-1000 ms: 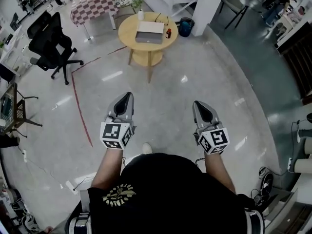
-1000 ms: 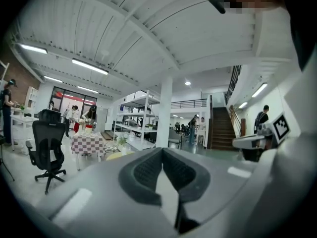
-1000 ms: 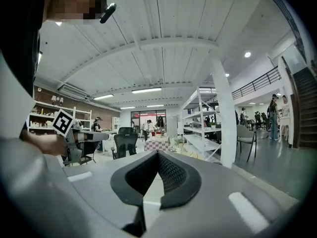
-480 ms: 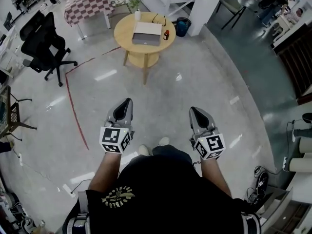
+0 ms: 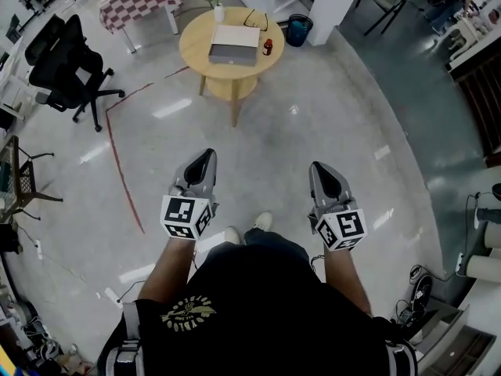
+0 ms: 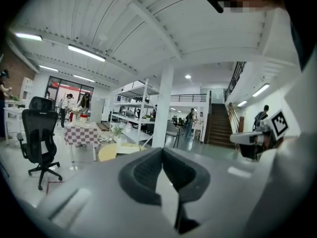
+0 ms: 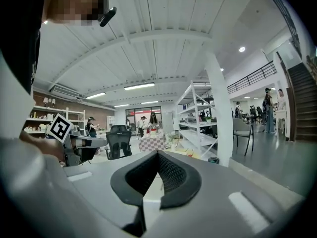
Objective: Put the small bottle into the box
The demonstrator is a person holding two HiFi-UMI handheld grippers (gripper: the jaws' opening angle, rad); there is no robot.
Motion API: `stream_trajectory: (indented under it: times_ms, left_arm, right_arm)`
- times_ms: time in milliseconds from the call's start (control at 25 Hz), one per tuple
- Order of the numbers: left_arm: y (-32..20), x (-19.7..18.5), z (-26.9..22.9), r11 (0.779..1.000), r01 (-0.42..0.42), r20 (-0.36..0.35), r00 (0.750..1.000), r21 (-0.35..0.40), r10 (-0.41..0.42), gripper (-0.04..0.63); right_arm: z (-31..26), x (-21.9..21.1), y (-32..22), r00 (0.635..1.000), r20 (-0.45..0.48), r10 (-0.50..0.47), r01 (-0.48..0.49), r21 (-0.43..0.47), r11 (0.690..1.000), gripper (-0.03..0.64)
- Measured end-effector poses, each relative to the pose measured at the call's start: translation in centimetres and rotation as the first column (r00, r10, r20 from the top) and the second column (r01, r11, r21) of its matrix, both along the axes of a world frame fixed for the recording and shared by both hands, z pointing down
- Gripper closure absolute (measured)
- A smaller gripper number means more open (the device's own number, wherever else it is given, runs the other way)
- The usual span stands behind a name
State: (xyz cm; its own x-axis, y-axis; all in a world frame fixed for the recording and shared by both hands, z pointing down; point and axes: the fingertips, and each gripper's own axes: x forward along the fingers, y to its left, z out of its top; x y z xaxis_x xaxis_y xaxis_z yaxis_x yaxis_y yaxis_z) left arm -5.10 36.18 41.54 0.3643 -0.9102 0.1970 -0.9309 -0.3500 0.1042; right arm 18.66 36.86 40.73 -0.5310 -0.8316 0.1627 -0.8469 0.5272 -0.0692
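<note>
The left gripper (image 5: 205, 157) is held out roughly level at waist height, jaws together on nothing. Far ahead, the small bottle (image 5: 268, 48) stands just right of the box (image 5: 233, 44) on the round table (image 5: 196, 49). The right gripper (image 5: 318, 169) is held likewise, jaws closed and empty. Only the head view shows the bottle; the left gripper view catches only part of the tabletop.

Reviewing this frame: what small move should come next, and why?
Probably a step forward toward the round table: the small bottle stands there beside the box, far off across the floor. The left gripper and right gripper are shut and empty, so nothing can be grasped from here.
</note>
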Motion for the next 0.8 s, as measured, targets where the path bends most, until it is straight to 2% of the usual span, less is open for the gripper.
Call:
stream_trajectory:
  times_ms: [240,400,560,800]
  left_arm:
    - [-2.6,2.6,-2.0,0.999,-0.002,0.015,1.0,0.041,0.001,0.595]
    - [-3.8,3.3,-3.2,0.997,0.027,0.033,0.999,0.065,-0.029,0.595]
    - [-4.3,3.9,-3.3,0.996,0.061,0.044,0.997,0.066,-0.064,0.595]
    - [-4.9,4.7,-1.5,0.997,0.075,0.063,0.995,0.03,-0.076,0.595]
  right_arm:
    - [0.2,2.4,-2.8,0.999,0.025,-0.02,0.021,-0.006,1.0,0.609]
    - [-0.6,4.0,-4.6,0.999,0.045,-0.03,0.03,0.018,0.999,0.609]
    - [-0.7,5.2,-5.6,0.997,0.052,-0.05,0.049,0.023,0.999,0.609]
    - [1.2,5.6,-6.8,0.995,0.073,-0.072,0.074,-0.022,0.997,0.609]
